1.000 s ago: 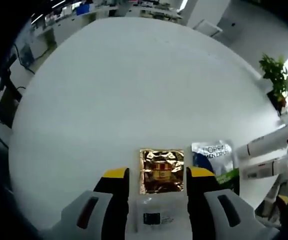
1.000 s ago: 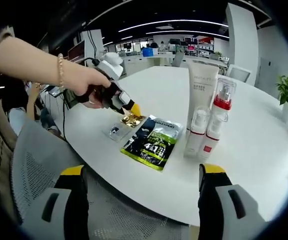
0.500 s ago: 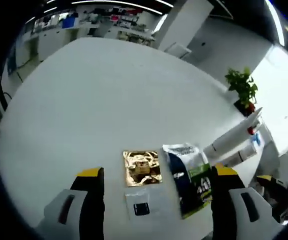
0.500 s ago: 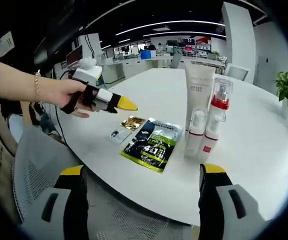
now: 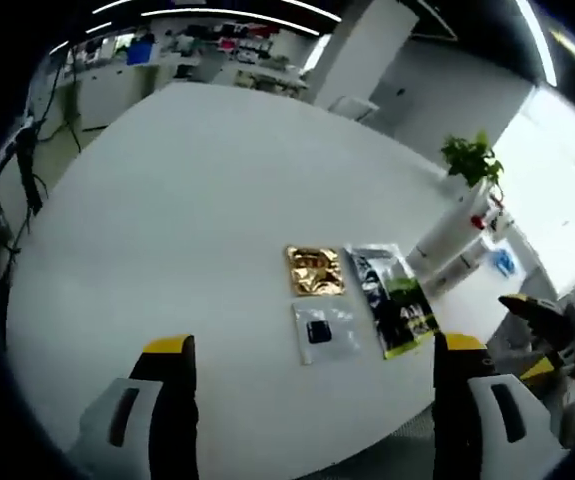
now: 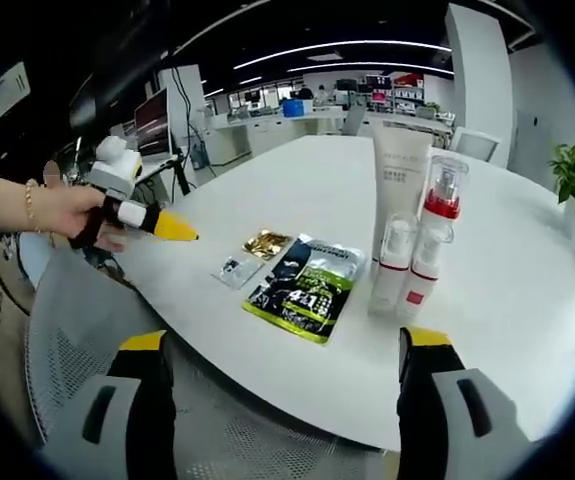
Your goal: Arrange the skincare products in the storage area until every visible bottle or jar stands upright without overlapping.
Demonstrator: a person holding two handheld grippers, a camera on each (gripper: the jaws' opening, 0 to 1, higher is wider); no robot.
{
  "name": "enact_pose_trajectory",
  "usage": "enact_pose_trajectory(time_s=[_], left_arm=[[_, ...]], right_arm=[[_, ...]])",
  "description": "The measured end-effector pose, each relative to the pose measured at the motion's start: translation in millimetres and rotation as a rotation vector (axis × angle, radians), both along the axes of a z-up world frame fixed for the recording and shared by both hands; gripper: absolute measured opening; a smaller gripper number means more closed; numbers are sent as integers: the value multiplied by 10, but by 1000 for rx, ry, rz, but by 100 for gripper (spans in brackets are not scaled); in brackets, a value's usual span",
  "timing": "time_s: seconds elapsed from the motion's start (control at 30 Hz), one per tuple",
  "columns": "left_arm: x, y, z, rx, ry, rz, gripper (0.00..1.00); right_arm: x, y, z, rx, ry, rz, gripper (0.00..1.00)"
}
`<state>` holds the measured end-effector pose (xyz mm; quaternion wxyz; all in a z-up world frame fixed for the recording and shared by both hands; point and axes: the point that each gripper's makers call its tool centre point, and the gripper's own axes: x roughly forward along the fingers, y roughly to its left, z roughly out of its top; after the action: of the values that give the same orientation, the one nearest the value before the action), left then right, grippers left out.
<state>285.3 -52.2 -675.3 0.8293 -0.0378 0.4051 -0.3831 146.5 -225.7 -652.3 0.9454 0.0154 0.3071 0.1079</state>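
surface (image 6: 527,300): wide bare room beyond packets (image 6: 302,285) and bottles (image 6: 407,265)
left claw (image 5: 307,350): spread, empty, off the near edge
right claw (image 6: 282,345): spread, empty

On the dark green packet (image 6: 305,285) lying flat on my table (image 6: 527,300) I can read the big white "4:1". There are more words on it, but they are too small for me. The tall white tube (image 6: 400,175) has a line of letters too blurry to read.
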Motion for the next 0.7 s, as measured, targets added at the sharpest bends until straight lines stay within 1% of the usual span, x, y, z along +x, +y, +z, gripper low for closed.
enact_pose_trajectory(time_s=[0.03,0.1,0.13,0.2,0.27,0.3,0.33,0.37,0.4,0.47,0.57,0.63,0.7], left_arm=[[-13,-1,39,-3,-24,-17,97],[-31,-3,146,-15,-107,-57,97],[-55,19,183,-4,-138,-76,97],[-141,69,207,22,-134,-99,97],[-190,103,251,27,-140,-111,97],[-209,127,274,25,-140,-111,97],[-226,148,303,14,-137,-109,97],[-258,173,340,-9,-120,-93,97],[-274,200,355,-16,-113,-85,97],[-281,269,376,-22,-131,-73,97],[-308,360,327,2,-142,-75,97],[-293,374,336,-5,-142,-60,97],[-272,359,358,-14,-155,-52,97]], right_arm=[[2,-11,2,3,-1,-7,96],[6,-51,2,-2,-2,-27,96],[7,-67,5,-5,-4,-33,97],[15,-91,29,8,-16,-52,99],[20,-109,34,19,-18,-64,100],[25,-115,40,37,-19,-73,100],[32,-114,50,54,-21,-83,100],[41,-113,63,76,-26,-95,100],[46,-126,78,92,-29,-108,100],[47,-155,88,100,-34,-122,100],[47,-152,88,101,-34,-126,100],[47,-140,86,104,-33,-122,100],[43,-139,80,104,-29,-121,100]])
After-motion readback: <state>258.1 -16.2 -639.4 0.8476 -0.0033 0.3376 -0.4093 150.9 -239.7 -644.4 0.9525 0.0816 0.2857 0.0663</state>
